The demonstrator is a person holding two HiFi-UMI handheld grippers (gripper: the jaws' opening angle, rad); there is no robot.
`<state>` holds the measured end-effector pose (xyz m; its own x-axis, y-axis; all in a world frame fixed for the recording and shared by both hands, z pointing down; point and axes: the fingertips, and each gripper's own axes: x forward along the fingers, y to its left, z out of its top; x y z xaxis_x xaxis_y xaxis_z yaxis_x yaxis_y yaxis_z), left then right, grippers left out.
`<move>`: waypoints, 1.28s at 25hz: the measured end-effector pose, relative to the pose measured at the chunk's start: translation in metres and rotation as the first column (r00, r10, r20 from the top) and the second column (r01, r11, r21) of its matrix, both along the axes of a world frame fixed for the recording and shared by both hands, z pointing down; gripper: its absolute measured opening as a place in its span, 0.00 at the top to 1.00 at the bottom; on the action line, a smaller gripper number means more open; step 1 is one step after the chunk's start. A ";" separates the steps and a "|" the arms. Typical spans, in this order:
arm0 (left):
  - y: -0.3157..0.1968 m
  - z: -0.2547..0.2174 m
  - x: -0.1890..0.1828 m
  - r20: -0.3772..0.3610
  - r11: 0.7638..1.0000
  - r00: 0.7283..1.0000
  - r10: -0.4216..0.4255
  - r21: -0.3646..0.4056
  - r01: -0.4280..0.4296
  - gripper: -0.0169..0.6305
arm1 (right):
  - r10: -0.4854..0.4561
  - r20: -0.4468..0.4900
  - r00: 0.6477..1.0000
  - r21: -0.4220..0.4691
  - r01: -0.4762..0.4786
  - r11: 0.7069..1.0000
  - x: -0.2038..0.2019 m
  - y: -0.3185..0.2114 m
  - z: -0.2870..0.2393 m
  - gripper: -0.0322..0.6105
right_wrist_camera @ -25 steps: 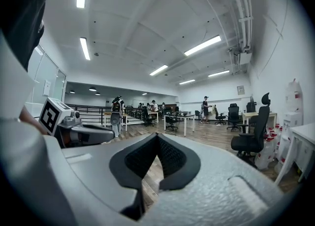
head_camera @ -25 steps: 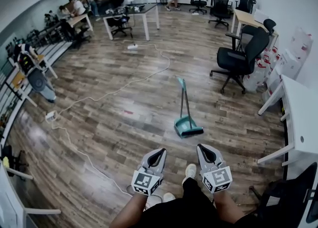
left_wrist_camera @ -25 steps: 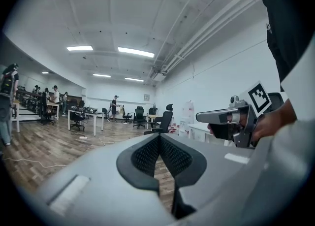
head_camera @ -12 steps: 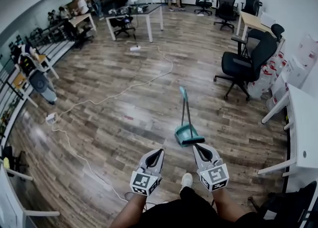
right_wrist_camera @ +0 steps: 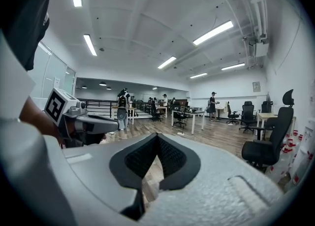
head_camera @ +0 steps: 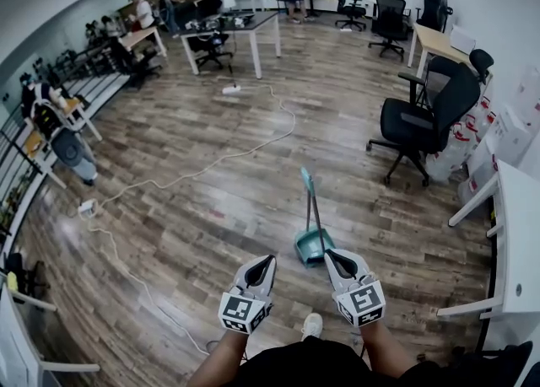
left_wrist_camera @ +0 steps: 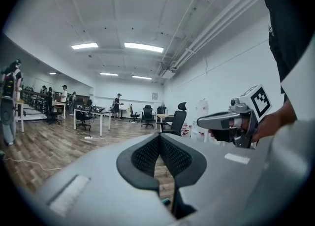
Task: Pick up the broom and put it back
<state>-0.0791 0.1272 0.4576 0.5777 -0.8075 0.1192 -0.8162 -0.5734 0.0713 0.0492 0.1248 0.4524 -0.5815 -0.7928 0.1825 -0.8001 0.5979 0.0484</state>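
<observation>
Just ahead of the right gripper (head_camera: 338, 260), the broom (head_camera: 312, 223) stands on the floor (head_camera: 211, 208).
We hold both grippers empty, jaws pressed together; the left gripper (head_camera: 261, 269) sits further off to the side, so the right is nearer. The broom's handle (head_camera: 309, 200) rises near upright from its teal pan (head_camera: 310, 244), slightly left of the right gripper's line. We read no brand or writing, only square markers on the cubes (head_camera: 242, 312).

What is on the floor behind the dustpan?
Wood floor, with a white cable crossing it farther back. The dustpan hides the strip right behind it, and the right gripper covers its near corner.
</observation>
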 end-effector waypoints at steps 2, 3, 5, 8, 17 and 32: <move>-0.011 0.003 0.003 0.001 1.000 1.000 -0.009 0.012 0.009 0.95 | -0.011 0.001 1.000 0.001 0.011 1.000 0.005 -0.012 0.000 0.95; -0.016 0.005 0.005 0.002 1.000 1.000 -0.013 0.012 0.013 0.95 | -0.017 0.002 1.000 0.001 0.017 1.000 0.007 -0.018 0.000 0.95; -0.024 0.004 0.009 0.006 1.000 1.000 -0.024 0.000 0.024 0.95 | -0.030 0.004 1.000 0.005 0.030 1.000 0.011 -0.028 -0.001 0.95; -0.036 0.004 0.013 0.003 0.999 0.999 -0.045 -0.005 0.045 0.95 | -0.050 0.005 0.999 0.008 0.050 0.999 0.015 -0.042 0.001 0.95; -0.079 0.017 0.001 -0.031 0.998 0.997 -0.067 -0.007 0.067 0.95 | -0.062 0.013 0.998 -0.025 0.062 0.998 0.009 -0.087 0.011 0.95; -0.223 0.007 -0.034 -0.002 0.999 0.999 0.050 0.019 -0.050 0.95 | 0.028 0.016 0.999 0.005 -0.028 1.000 -0.034 -0.218 0.000 0.95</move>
